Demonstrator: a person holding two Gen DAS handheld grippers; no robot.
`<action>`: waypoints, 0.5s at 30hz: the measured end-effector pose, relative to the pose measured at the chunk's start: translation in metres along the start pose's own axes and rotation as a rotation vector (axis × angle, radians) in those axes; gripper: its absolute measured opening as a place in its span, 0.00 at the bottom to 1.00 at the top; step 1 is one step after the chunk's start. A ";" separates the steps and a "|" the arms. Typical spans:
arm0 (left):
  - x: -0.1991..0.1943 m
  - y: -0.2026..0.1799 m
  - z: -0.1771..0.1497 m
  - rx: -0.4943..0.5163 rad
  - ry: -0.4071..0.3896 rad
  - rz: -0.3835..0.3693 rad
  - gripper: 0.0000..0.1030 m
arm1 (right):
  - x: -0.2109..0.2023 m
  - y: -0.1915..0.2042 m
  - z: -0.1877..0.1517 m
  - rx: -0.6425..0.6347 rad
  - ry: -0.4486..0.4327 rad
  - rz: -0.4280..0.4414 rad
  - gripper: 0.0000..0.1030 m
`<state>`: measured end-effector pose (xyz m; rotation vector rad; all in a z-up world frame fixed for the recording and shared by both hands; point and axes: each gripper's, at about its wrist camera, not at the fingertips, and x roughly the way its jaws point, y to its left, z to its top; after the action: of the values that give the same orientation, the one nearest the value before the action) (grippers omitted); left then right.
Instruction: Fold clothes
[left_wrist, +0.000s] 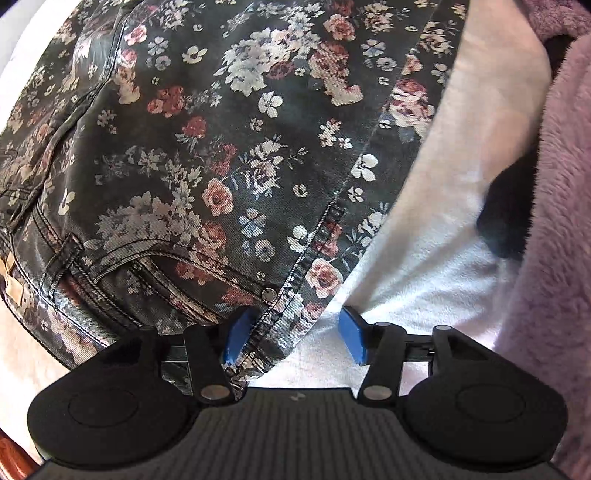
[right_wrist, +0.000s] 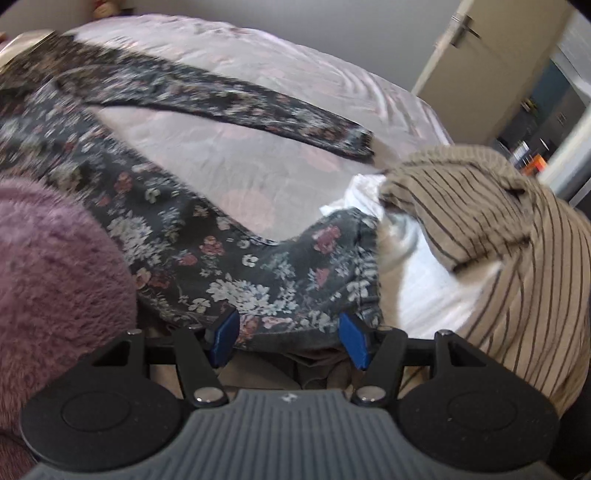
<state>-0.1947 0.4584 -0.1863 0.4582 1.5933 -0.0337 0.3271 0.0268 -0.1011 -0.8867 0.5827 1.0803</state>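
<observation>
Dark floral jeans (right_wrist: 155, 206) sprawl across the bed (right_wrist: 258, 173), one leg running to the upper right of the right-wrist frame. Left gripper (left_wrist: 293, 338) jaws spread over the side seam at the waist; right gripper (right_wrist: 291, 341) jaws spread around a leg hem. Striped beige garment (right_wrist: 498, 240) sits at right.

bed sheet (right_wrist: 258, 173), pale, centre frame | door (right_wrist: 480, 48), upper right | fuzzy pink sleeve (right_wrist: 55, 277), lower left
</observation>
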 end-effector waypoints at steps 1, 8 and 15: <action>0.000 0.000 -0.001 -0.009 0.001 0.008 0.50 | -0.001 0.003 0.001 -0.052 0.001 0.006 0.61; 0.001 -0.004 -0.004 -0.073 0.009 0.061 0.39 | 0.006 0.037 -0.007 -0.577 0.041 -0.016 0.61; -0.004 -0.007 -0.010 -0.129 0.016 0.120 0.02 | 0.037 0.066 -0.031 -0.914 0.113 -0.123 0.35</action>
<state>-0.2062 0.4534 -0.1833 0.4539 1.5706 0.1634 0.2806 0.0325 -0.1680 -1.7565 0.0882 1.1910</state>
